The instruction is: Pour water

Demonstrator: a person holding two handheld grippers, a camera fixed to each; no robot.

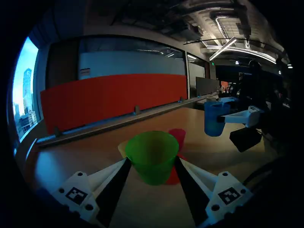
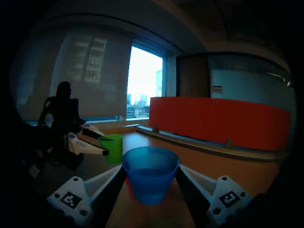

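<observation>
In the left gripper view, my left gripper (image 1: pixel 152 167) is shut on a green cup (image 1: pixel 152 154), held upright above the wooden table (image 1: pixel 197 121). Behind the green cup stands a red cup (image 1: pixel 178 136), partly hidden. To the right, the other gripper (image 1: pixel 228 114) holds a blue cup (image 1: pixel 213 117) in the air. In the right gripper view, my right gripper (image 2: pixel 151 178) is shut on the blue cup (image 2: pixel 151 173), upright, with water in it. Farther left, the left gripper (image 2: pixel 95 146) holds the green cup (image 2: pixel 112 147).
An orange partition (image 1: pixel 114 97) runs along the table's far edge, with a rail (image 1: pixel 125 119) in front of it. A bright window (image 2: pixel 144 85) lies beyond. A dark chair (image 2: pixel 62 110) stands at the left in the right gripper view.
</observation>
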